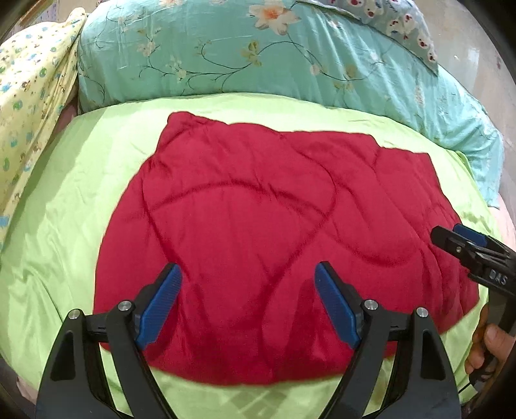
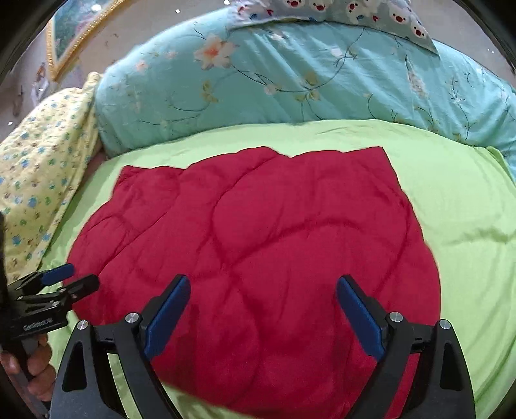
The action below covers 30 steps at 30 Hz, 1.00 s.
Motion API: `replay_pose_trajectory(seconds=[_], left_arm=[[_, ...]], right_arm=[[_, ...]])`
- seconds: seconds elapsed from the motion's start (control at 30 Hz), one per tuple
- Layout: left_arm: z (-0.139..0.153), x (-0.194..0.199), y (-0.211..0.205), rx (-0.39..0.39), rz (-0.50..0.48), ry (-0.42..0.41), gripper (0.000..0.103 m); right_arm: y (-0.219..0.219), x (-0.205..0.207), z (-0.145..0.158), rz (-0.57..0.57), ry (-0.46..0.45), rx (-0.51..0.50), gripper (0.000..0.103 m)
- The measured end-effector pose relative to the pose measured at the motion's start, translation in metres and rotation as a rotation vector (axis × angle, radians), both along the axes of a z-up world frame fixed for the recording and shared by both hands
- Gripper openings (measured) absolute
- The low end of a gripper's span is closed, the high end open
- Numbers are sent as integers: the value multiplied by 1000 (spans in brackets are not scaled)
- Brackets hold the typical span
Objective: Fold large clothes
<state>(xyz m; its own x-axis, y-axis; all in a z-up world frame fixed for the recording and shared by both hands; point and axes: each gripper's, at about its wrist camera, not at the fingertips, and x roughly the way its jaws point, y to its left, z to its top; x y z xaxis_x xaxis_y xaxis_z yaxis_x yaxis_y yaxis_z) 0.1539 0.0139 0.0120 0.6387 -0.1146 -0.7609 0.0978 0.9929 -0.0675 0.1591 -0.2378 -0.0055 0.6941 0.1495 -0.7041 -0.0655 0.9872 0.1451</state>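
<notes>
A red quilted garment [image 1: 277, 232] lies folded and flat on a lime green sheet [image 1: 80, 193]; the right wrist view shows the same red garment [image 2: 258, 232] on the green sheet [image 2: 458, 219]. My left gripper [image 1: 248, 283] hovers over its near edge, open, with nothing between the blue pads. My right gripper [image 2: 262, 296] is likewise open above the garment's near part, empty. In the left wrist view the right gripper [image 1: 458, 240] reaches in from the right edge, over the garment's right border. The left gripper [image 2: 69, 278] shows at the left of the right wrist view, beside the garment's left edge.
A turquoise floral quilt [image 1: 258, 54] is bunched along the far side of the bed. A yellow printed blanket [image 1: 29, 96] lies at the left. A bear-print pillow [image 2: 348, 9] rests on the quilt. A hand [image 1: 490, 341] grips the right gripper's handle. A framed picture [image 2: 74, 35] leans at the far left.
</notes>
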Motion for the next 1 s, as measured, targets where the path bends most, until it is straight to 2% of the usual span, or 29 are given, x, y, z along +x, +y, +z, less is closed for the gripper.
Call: replay_pose_trajectory(seconds=[0.13,0.17,0.27,0.4,0.5,1.0], left_arm=[[-2,19,-1,13,19,29,84],[-4,21,-3,18,18,39,84],[-13,33,-9,48,12,56,85],[-20,39,-18,93,16,53,85],[-24,43,-25,128,22,53,85],[-32,53,-27,135,7,47,88]], right_arm=[[-5,40,-14,-20,123,-5,94],[-7,45,-16,-20,125,-13,96],[-13,60,-24,-20,116,-19,99],[-25,60,-40,-7,66,8,100],[-24,60,-37,-8,65,4,99],[-32,56,-38,-42,38,13,99]])
